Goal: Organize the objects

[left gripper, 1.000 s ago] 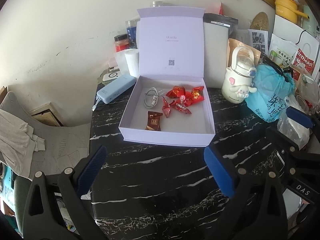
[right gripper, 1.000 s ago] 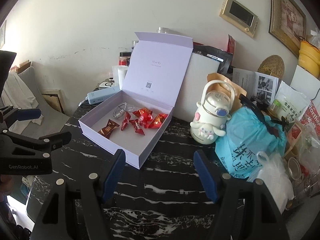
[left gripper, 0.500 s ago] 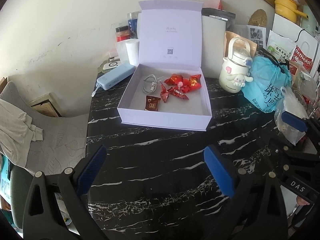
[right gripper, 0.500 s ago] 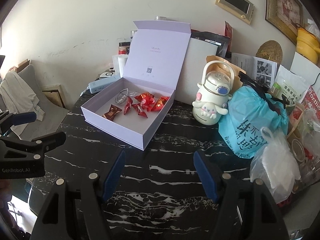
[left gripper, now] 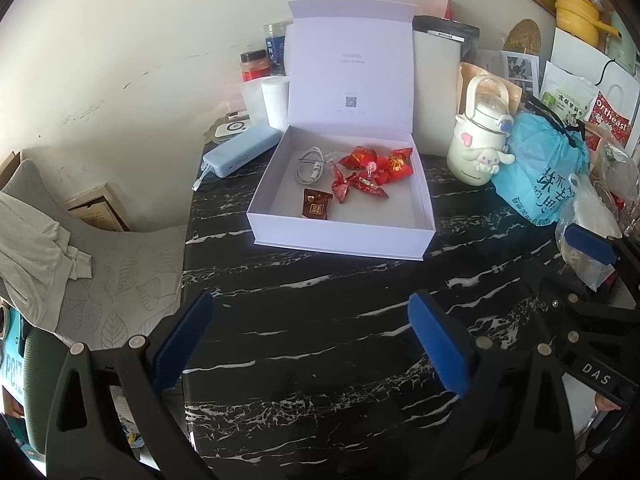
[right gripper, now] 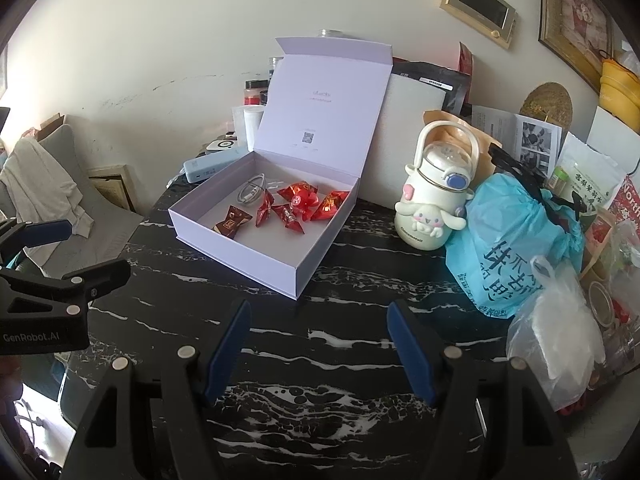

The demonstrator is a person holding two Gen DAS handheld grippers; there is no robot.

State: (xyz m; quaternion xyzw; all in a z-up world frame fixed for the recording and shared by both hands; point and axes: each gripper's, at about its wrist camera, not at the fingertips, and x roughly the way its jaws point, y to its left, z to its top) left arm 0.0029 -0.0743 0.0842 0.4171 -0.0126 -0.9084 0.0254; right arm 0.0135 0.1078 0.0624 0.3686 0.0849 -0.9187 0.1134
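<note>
I have drawn both tongs back from the lilac box (left gripper: 340,236): left tongs (left gripper: 308,344) and right tongs (right gripper: 318,350) hang open and empty over the bench (left gripper: 320,320). The red candies (left gripper: 370,170) and cable (left gripper: 309,166) lie inside, so packing looks done; the lid stands open.

Your left gripper (left gripper: 310,338) hangs over the black marble table (left gripper: 320,300) with both blue pads spread wide and nothing between them. Straight ahead sits the lavender box (left gripper: 340,236), lid standing up, with a white cable (left gripper: 309,168), a pile of red candies (left gripper: 370,172) and one brown candy (left gripper: 316,209) inside. A light blue power bank (left gripper: 240,154) lies just left of it, a cream cartoon bottle (left gripper: 478,136) and a blue plastic bag (left gripper: 544,168) on its right. Your right gripper (left gripper: 592,248) pokes in at the right edge.
</note>
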